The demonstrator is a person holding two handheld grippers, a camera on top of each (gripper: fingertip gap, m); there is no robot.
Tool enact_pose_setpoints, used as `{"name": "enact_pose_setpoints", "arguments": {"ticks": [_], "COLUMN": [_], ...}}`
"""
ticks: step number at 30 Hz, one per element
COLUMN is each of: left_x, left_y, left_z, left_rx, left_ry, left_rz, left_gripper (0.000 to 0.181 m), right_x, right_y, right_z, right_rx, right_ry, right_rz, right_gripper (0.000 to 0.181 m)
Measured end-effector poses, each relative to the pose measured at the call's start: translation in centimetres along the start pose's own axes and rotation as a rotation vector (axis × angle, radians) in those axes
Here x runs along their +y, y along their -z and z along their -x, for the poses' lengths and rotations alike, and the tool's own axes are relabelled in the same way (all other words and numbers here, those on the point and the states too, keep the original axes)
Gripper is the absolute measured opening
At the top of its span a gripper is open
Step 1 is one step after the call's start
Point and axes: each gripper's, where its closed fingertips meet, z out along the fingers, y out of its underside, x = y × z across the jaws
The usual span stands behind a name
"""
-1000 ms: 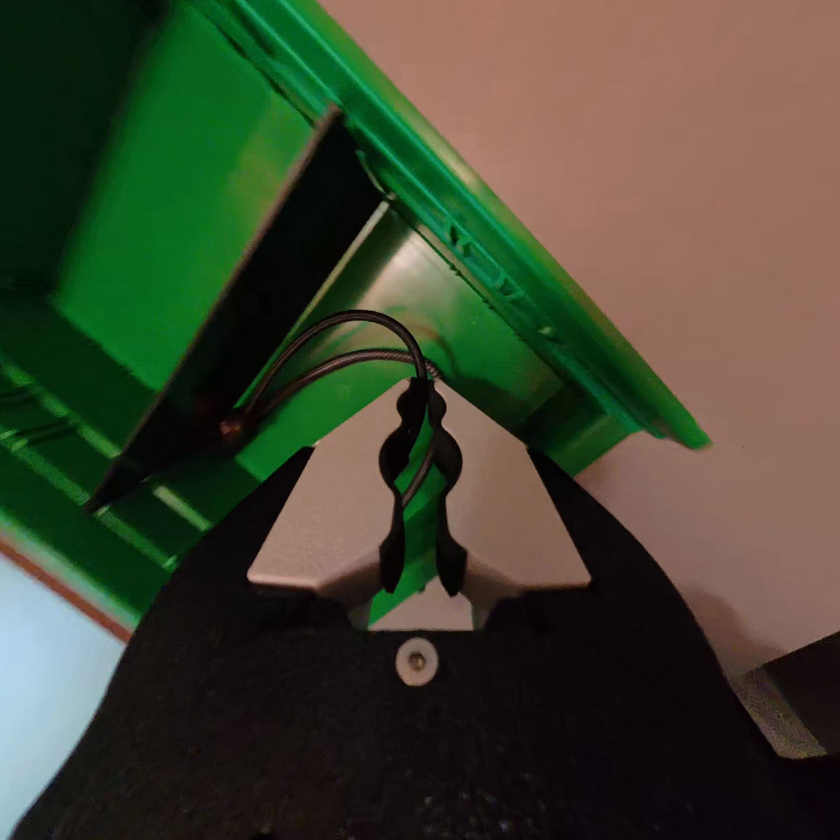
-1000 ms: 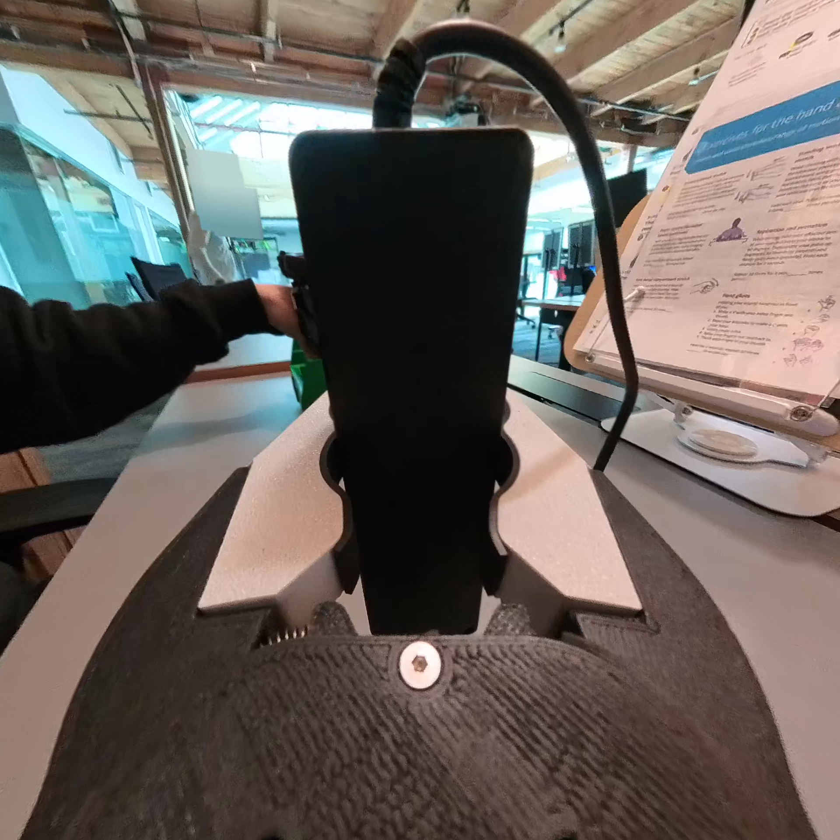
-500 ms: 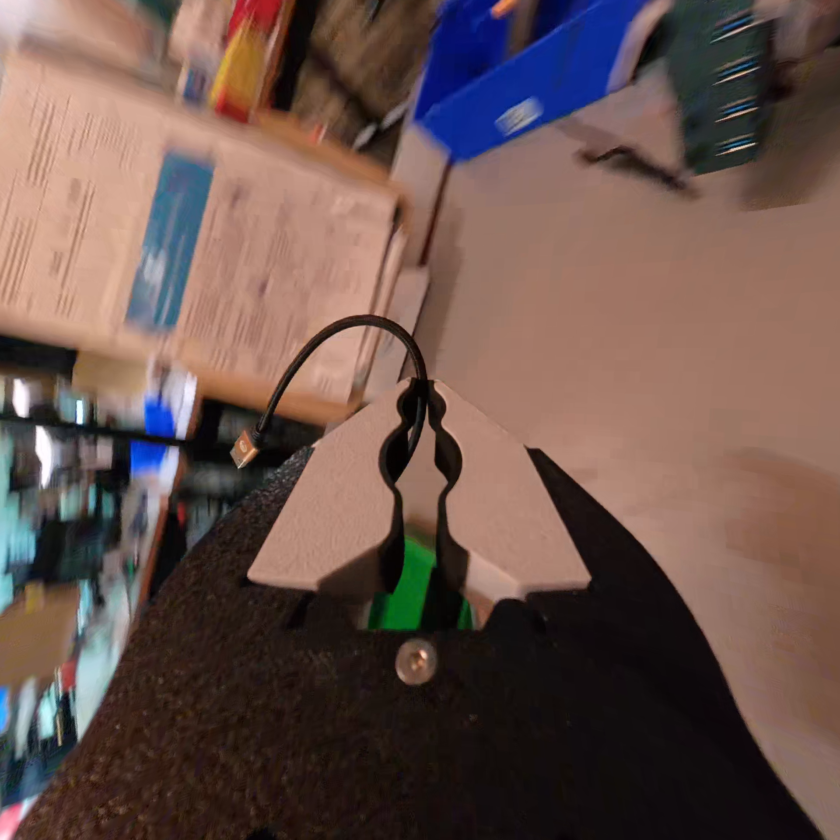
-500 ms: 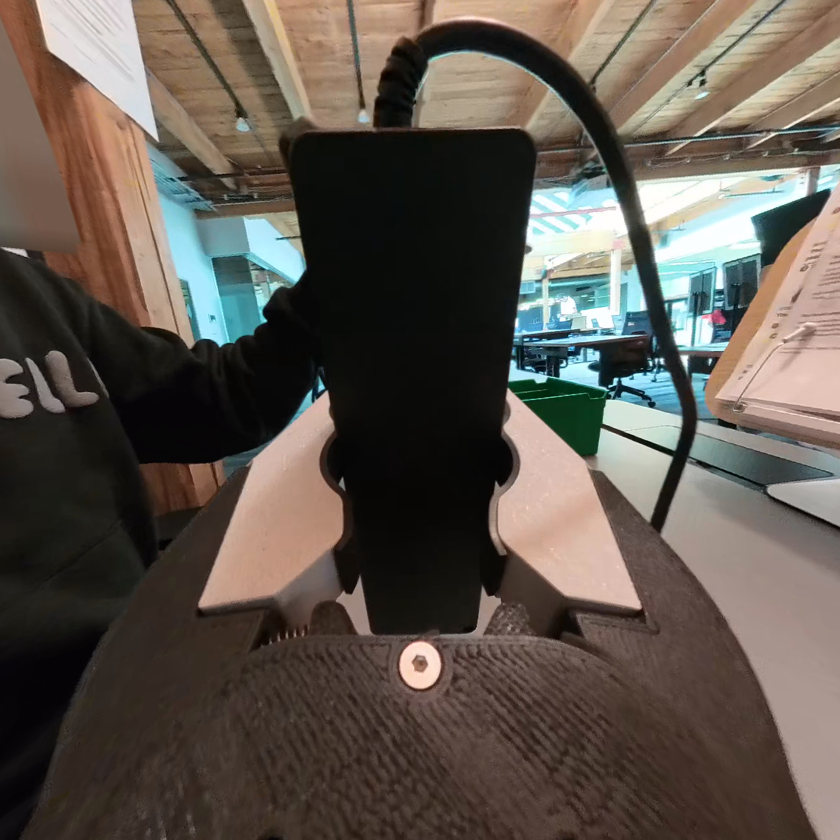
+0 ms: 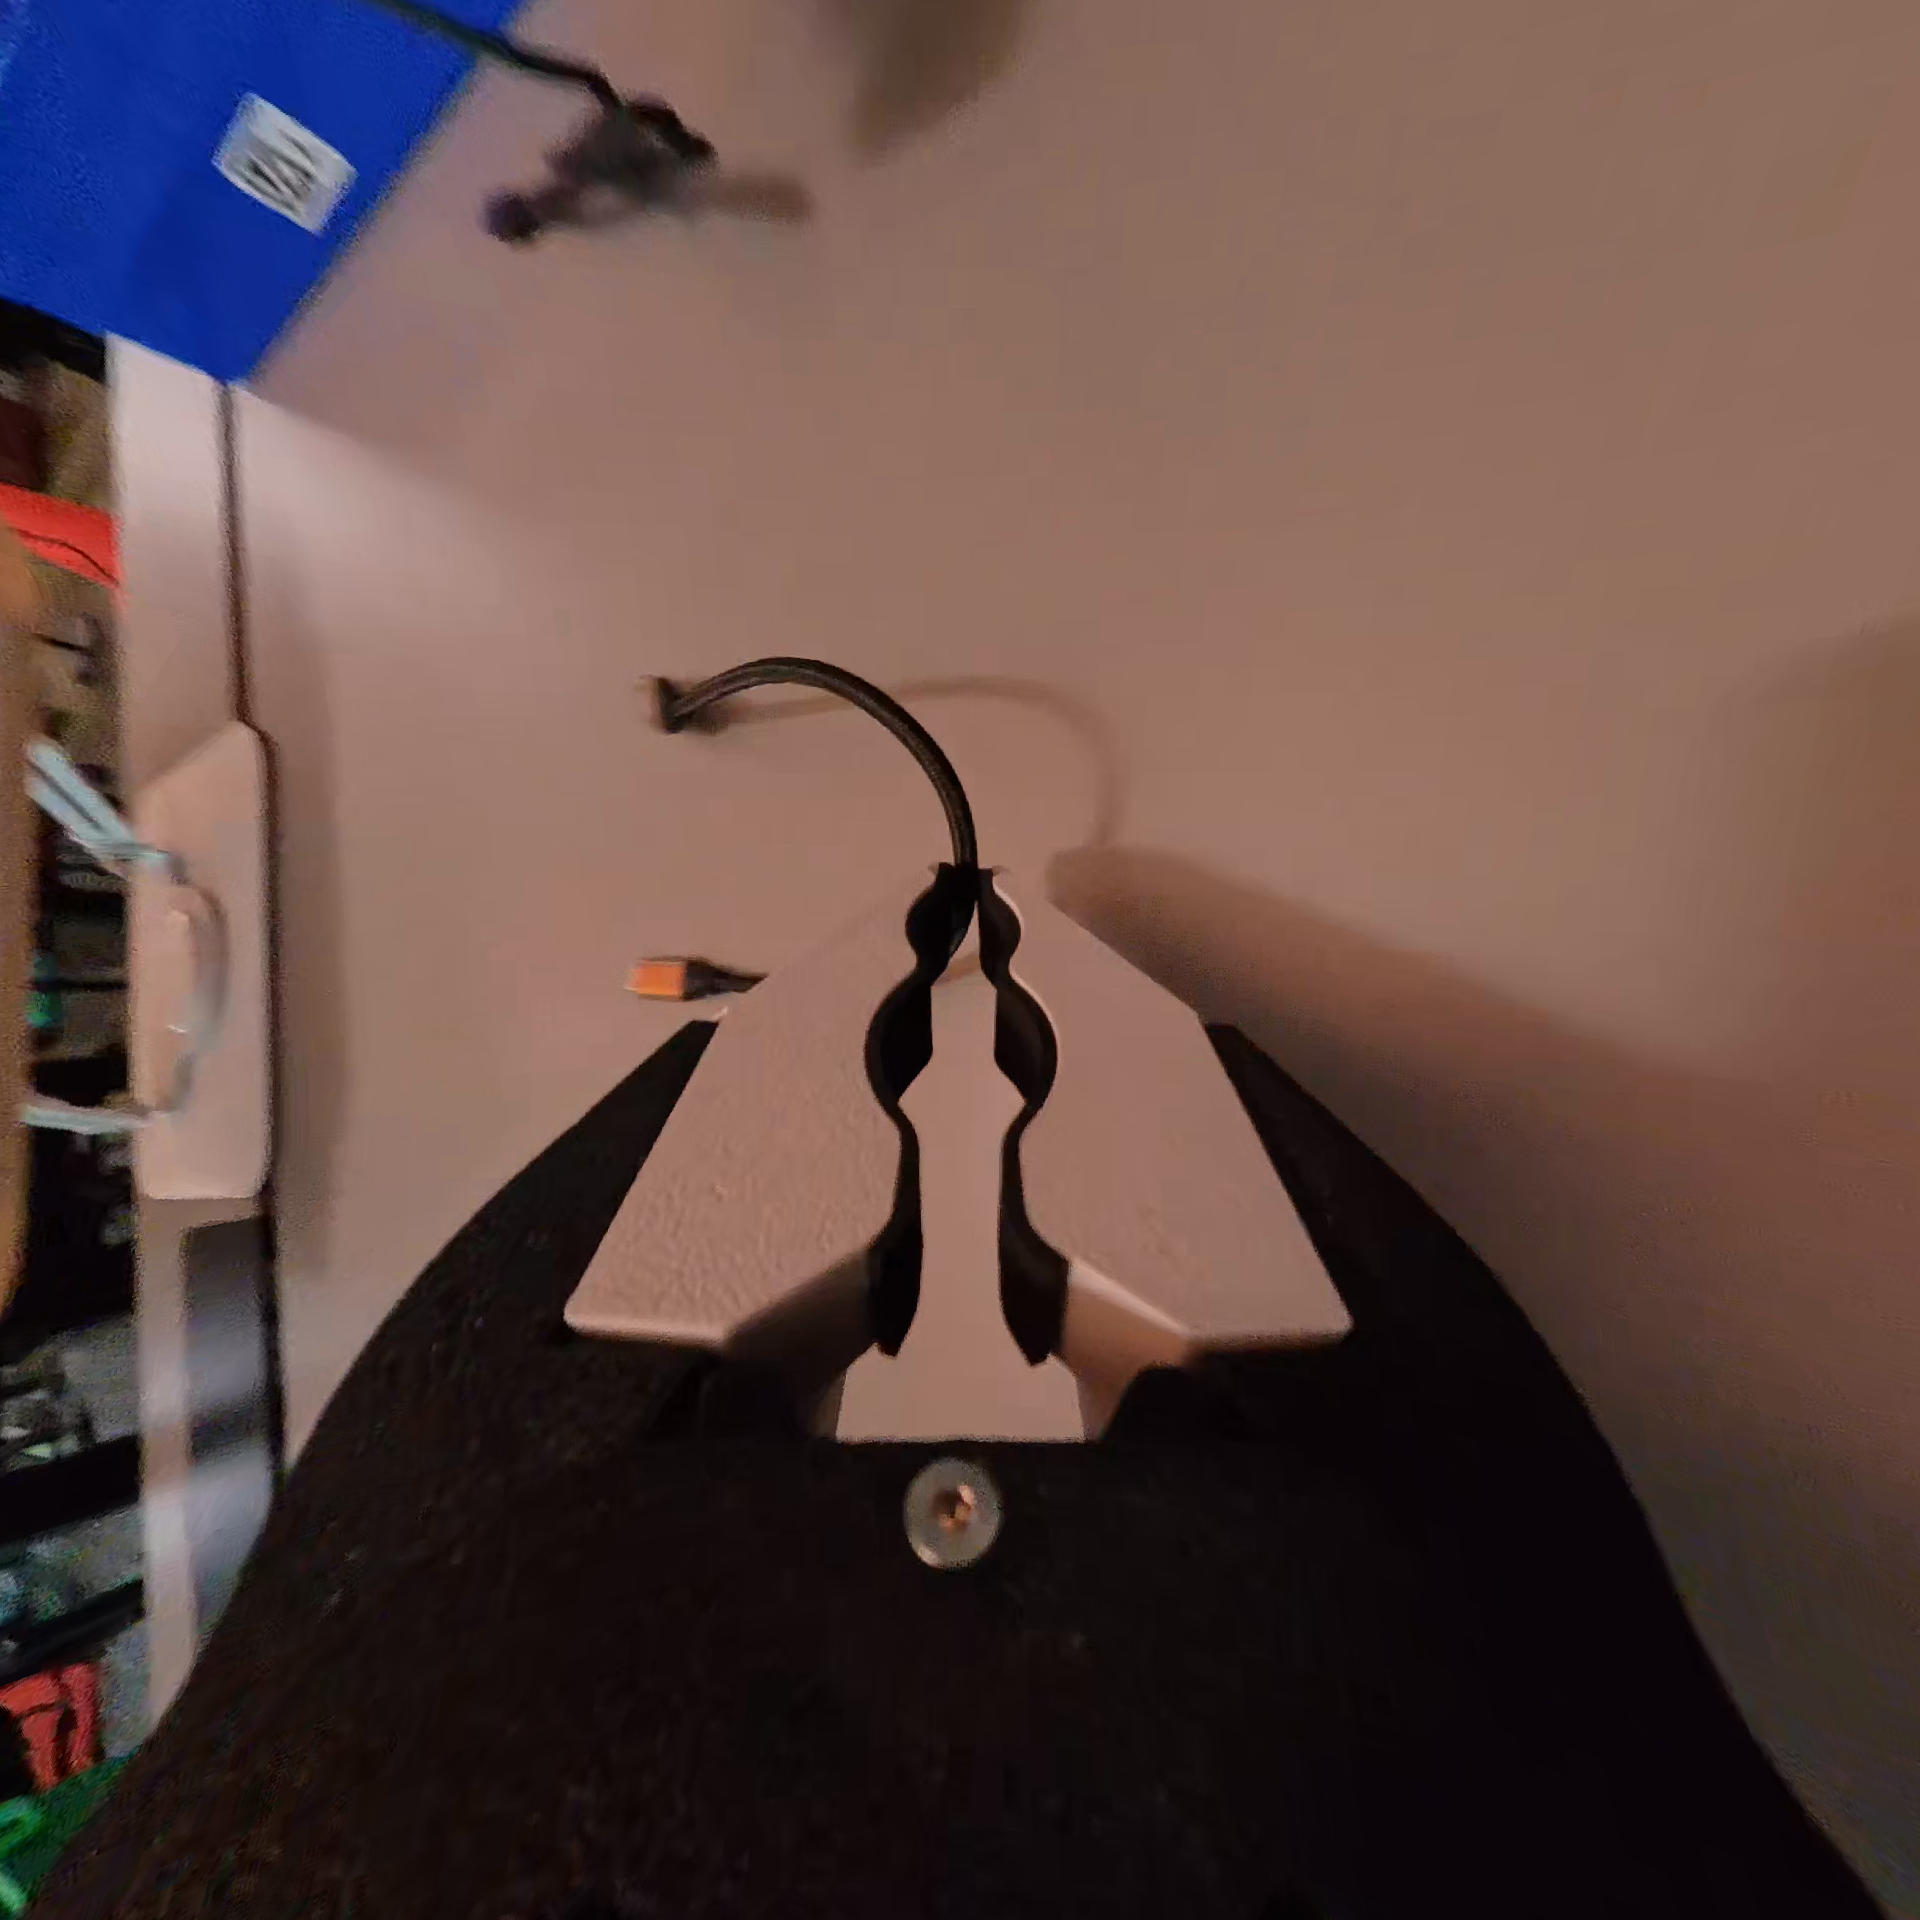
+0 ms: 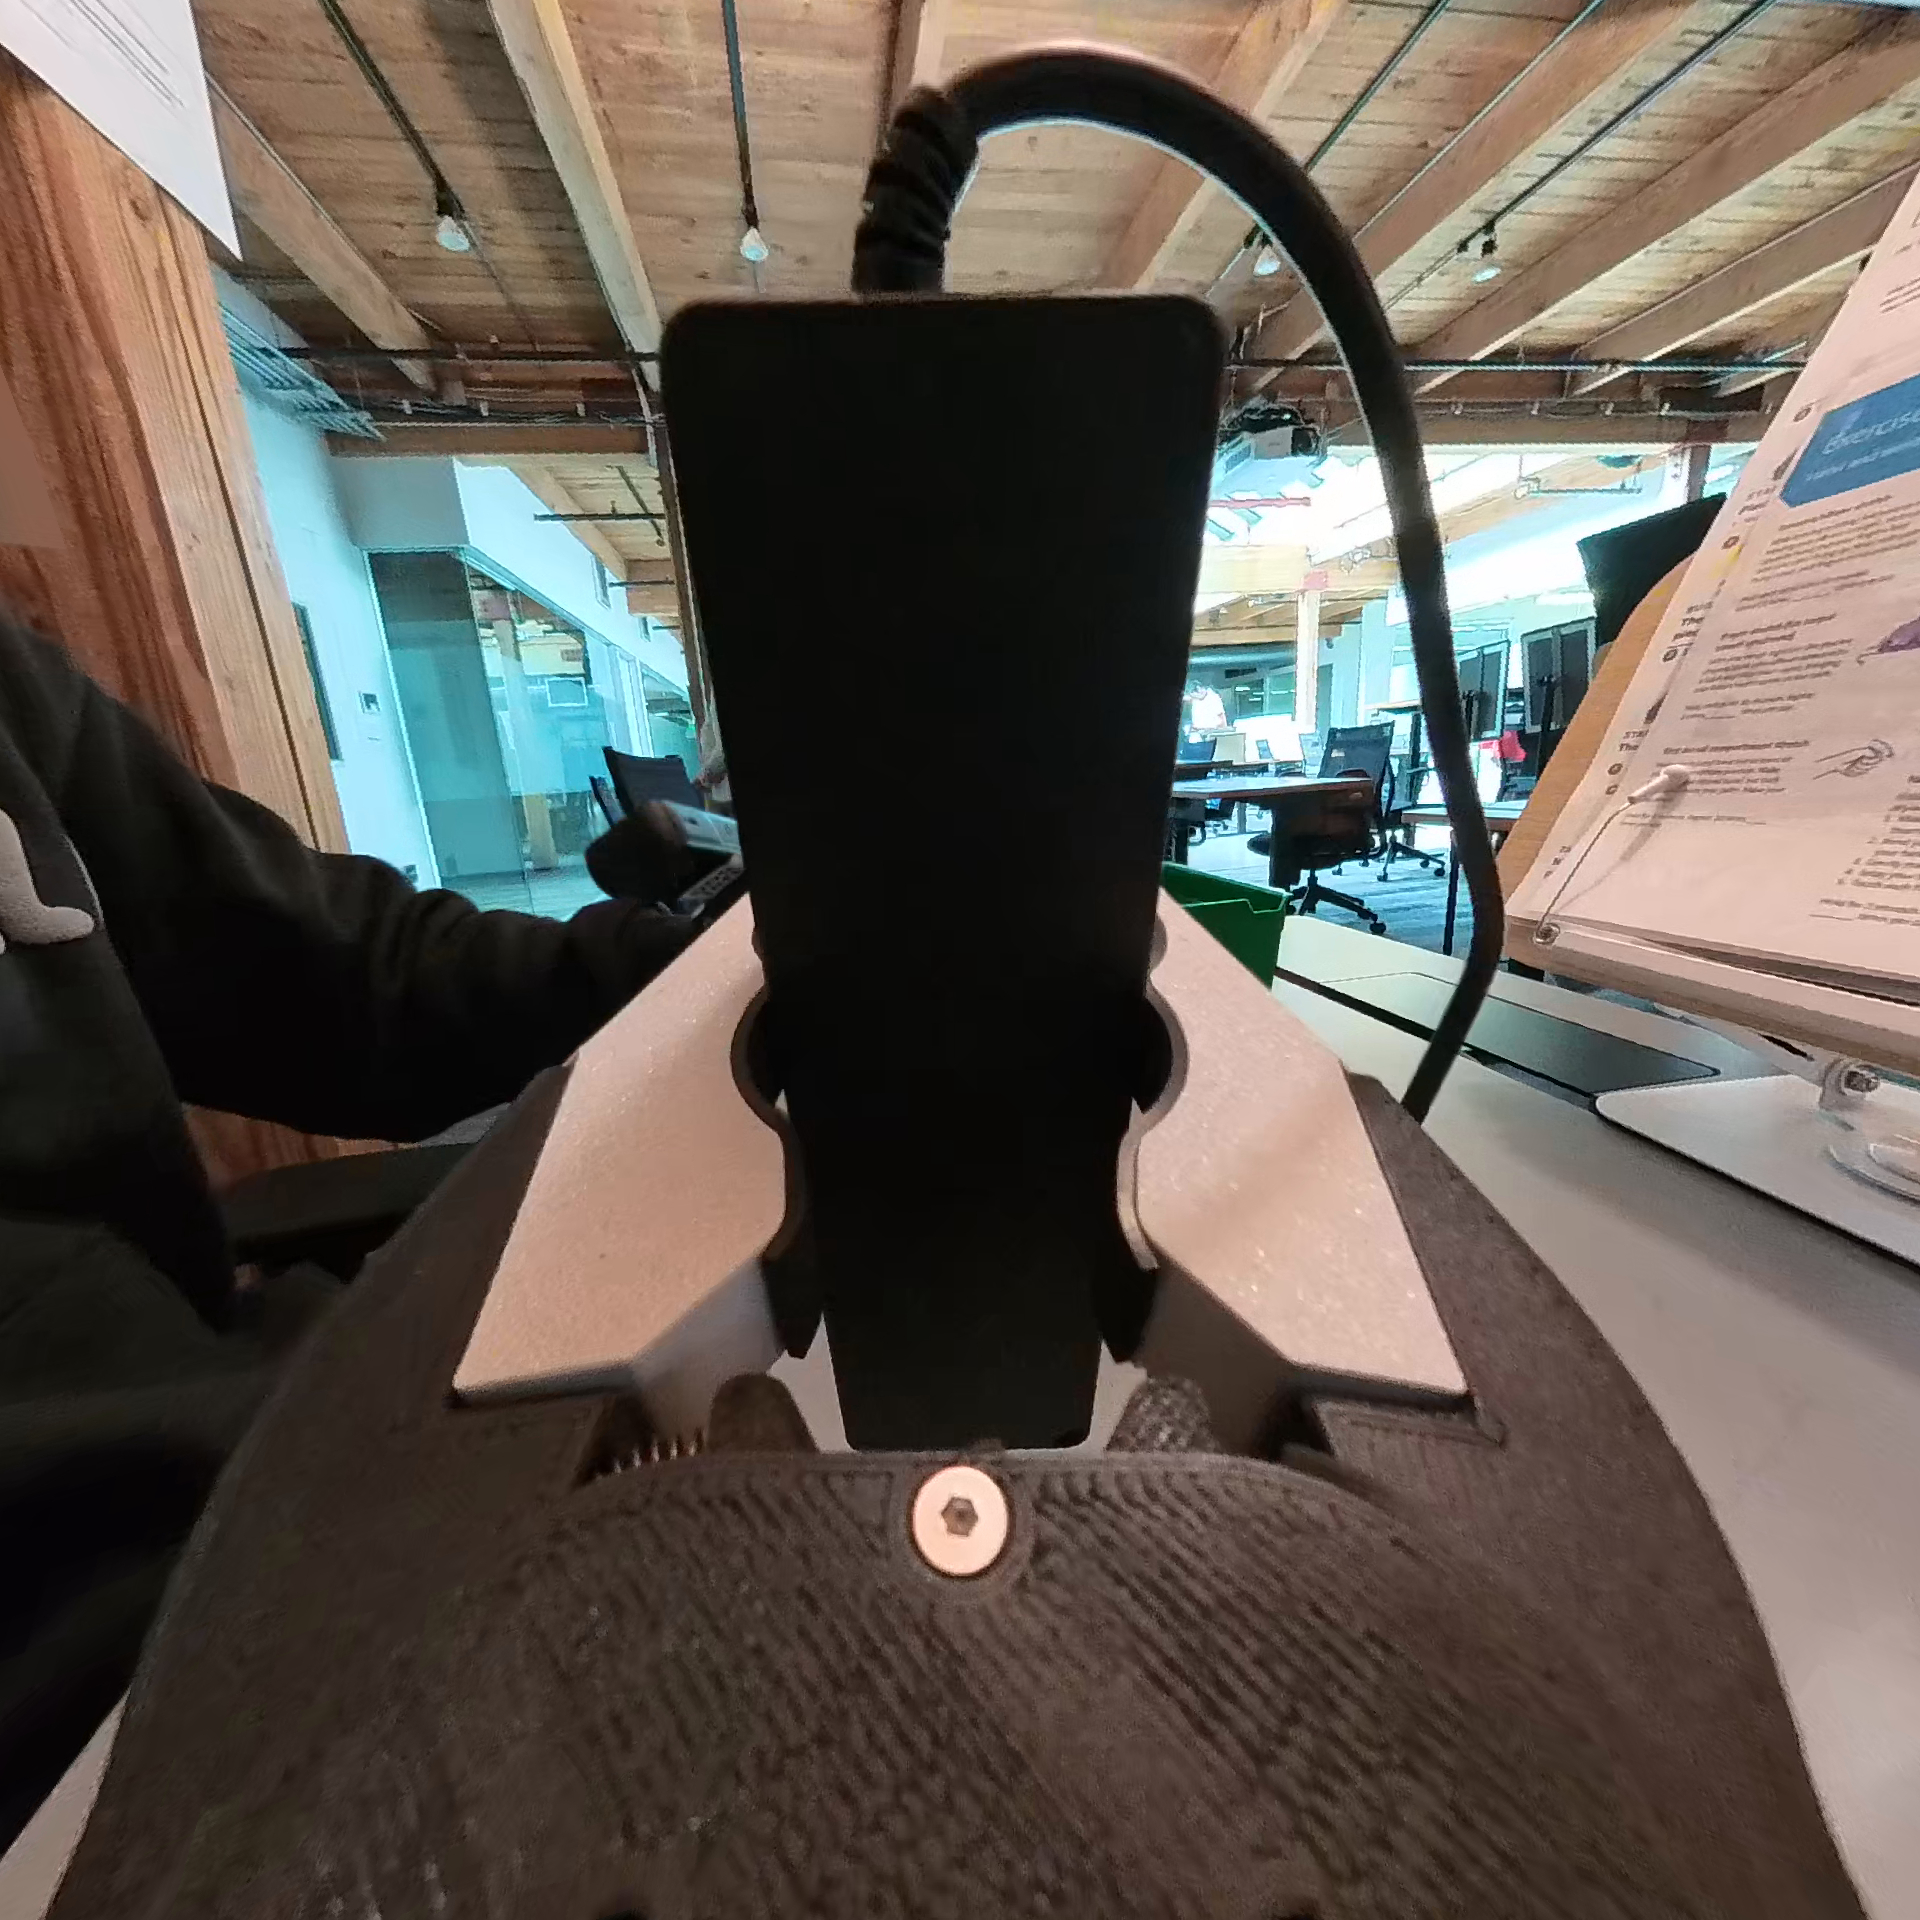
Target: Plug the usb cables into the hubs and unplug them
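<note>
My left gripper (image 5: pixel 961 883) is shut on a thin black USB cable (image 5: pixel 904 732). The cable arches up and left from the fingertips, and its plug end (image 5: pixel 665 712) hangs just above the pale table (image 5: pixel 1351 436). Another plug with an orange tip (image 5: pixel 665 979) lies on the table left of my fingers. My right gripper (image 6: pixel 951 987) is shut on a black USB hub (image 6: pixel 940 727), held upright with its back to the camera. The hub's thick black cord (image 6: pixel 1382 499) loops off its top and drops to the table at the right. The hub's ports are hidden.
A blue bin (image 5: pixel 177 177) sits at the upper left with a blurred dark cable (image 5: pixel 603 166) beside it. A green bin (image 6: pixel 1231 920) stands behind the hub. A document stand with printed pages (image 6: pixel 1766 748) is at the right. A person's dark sleeve (image 6: pixel 312 966) reaches in from the left.
My left gripper lifted the cable out of the green bin and swung across over the bare table. My right gripper turned left and back a little, still holding the hub upright.
</note>
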Motion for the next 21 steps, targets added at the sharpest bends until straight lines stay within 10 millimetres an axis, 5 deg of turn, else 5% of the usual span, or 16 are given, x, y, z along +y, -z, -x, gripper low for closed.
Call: {"name": "enact_pose_setpoints", "arguments": {"ticks": [1,4,6,9,14,17,21], "left_x": [0.9,2.8,1.8,-0.6,-0.4,1.9,1.8], "left_y": [0.0,0.4,1.2,1.2,-3.2,-5.7,-7.5], "left_z": [-0.4,-1.3,-1.6,2.0,4.8,6.2,7.2], "left_rx": [0.013,0.074,0.144,-0.009,-0.193,-0.259,-0.214], "left_ry": [0.026,0.203,0.358,0.59,0.807,0.861,1.004], "left_rz": [0.018,0.053,-0.008,-0.08,0.137,0.283,0.24], "left_gripper": [0.002,0.023,0.038,0.036,0.041,0.04,0.027], "right_x": [0.1,0.4,0.4,0.4,0.8,1.2,1.1], "right_y": [0.0,-0.1,-0.2,-0.2,-0.4,-0.4,-0.2], "right_z": [0.0,0.0,-0.2,-0.2,-0.4,-0.5,-0.8], "right_rx": [0.0,0.006,0.016,0.022,0.032,0.047,0.069], "right_ry": [0.001,0.012,0.015,0.018,0.02,0.043,0.069], "right_rz": [0.007,0.023,0.024,0.022,0.044,0.075,0.084], "right_gripper": [0.063,0.063,0.063,0.063,0.063,0.062,0.063]}}
